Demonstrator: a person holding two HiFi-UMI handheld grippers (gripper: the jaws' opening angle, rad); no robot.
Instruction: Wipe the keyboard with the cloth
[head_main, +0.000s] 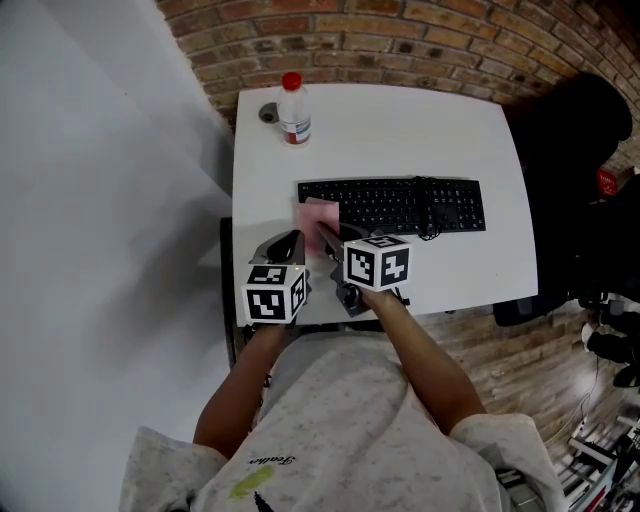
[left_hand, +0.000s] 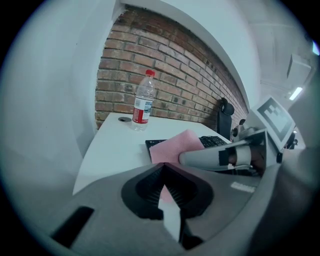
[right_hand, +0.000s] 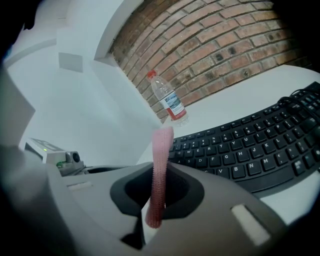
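Clamping: the right gripper (head_main: 328, 236) pinches the pink cloth (right_hand: 160, 160), which stands edge-on between its jaws.
Cloth position: over the left end of the black keyboard (head_main: 405, 205) on the white table (head_main: 400, 130).
Left gripper (head_main: 290, 244): jaws together, nothing between them, just beside the cloth.
Background: a red-capped bottle (head_main: 293, 110) stands near the table's far corner.

The person wore a pale, speckled short-sleeved T-shirt (head_main: 350, 430) with small dark script, and the grey left gripper (head_main: 287, 244) and right gripper (head_main: 326, 233) each bore, behind black-padded fingers (left_hand: 148, 189), a white cube (head_main: 273, 293) with black square markers.
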